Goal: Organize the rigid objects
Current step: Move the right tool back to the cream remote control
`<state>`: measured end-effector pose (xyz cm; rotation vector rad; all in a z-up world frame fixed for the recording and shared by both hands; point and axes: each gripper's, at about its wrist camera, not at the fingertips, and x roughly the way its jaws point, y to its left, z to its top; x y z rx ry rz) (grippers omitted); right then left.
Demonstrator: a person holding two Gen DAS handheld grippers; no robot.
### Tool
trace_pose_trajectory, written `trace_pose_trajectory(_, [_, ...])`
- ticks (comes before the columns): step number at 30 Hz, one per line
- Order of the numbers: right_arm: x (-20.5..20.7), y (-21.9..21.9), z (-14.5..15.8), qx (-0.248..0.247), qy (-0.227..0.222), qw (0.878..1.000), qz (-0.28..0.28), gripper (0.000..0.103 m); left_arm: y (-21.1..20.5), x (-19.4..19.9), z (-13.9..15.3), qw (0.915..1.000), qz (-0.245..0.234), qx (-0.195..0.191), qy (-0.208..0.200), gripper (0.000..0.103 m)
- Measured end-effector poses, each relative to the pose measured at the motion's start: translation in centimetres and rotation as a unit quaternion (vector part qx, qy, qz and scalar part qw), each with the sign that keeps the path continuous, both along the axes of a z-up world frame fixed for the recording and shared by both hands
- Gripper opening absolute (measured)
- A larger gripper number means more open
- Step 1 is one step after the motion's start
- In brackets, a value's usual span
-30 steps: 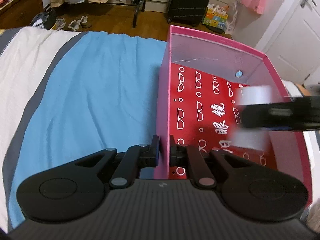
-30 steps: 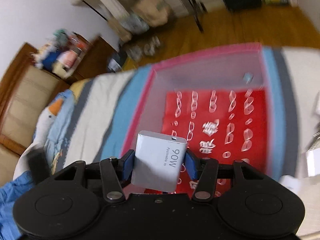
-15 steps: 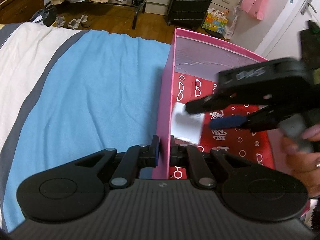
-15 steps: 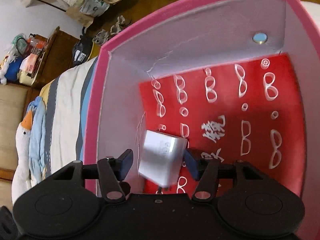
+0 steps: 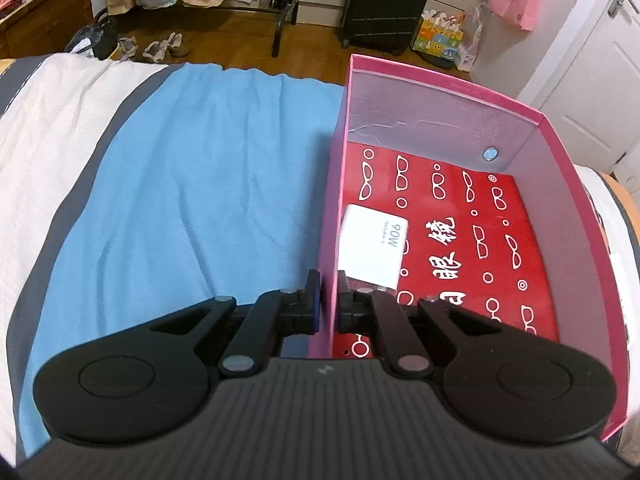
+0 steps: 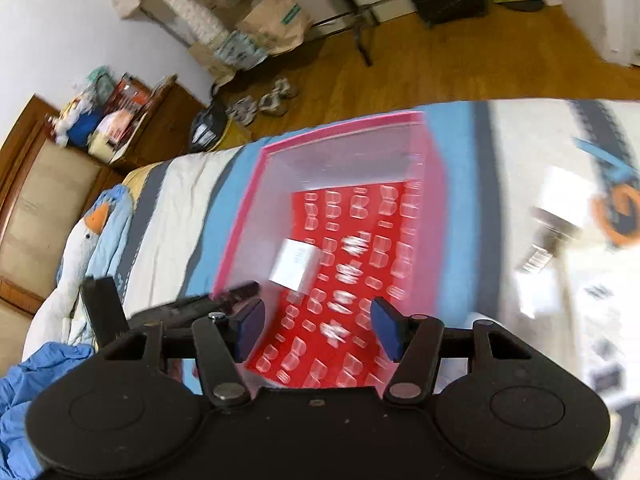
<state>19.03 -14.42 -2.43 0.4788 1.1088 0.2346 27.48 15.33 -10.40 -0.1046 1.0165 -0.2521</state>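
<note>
One white charger (image 5: 374, 249) marked "90W" in pink box (image 5: 556, 184); left gripper (image 5: 329, 300) pinching box wall; right gripper (image 6: 318, 328) spread.

Left gripper (image 5: 328, 300): matte black body, ribbed top plate bearing a small lightning-bolt mark; two round discs flanking it; black linkage arms on silver-grey pivot pins; blue pad faces on the fingertips (image 5: 316, 300).

Right gripper (image 6: 316, 330): matching black body, smooth top, central screw, silver pivots, dark-blue pads (image 6: 250, 330).
</note>
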Motion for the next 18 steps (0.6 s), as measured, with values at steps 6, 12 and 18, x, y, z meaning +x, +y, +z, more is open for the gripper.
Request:
trace_pose_trajectory(6, [-5.3, -4.9, -2.6, 0.002, 0.031, 0.998, -0.06, 0.064, -0.3, 0.0, 0.1, 0.9999, 0.004, 0.014, 0.003, 0.005])
trace_pose_trajectory(12, [-10.0, -7.7, -7.7, 0.039, 0.082, 0.989, -0.119, 0.066, -0.4, -0.2, 0.2, 0.9998, 0.006, 0.019, 0.004, 0.005])
trace_pose_trajectory(18, [-11.6, -7.5, -11.1, 0.063, 0.121, 0.979, -0.15, 0.066, -0.2, -0.6, 0.3, 0.9996, 0.006, 0.021, 0.015, 0.005])
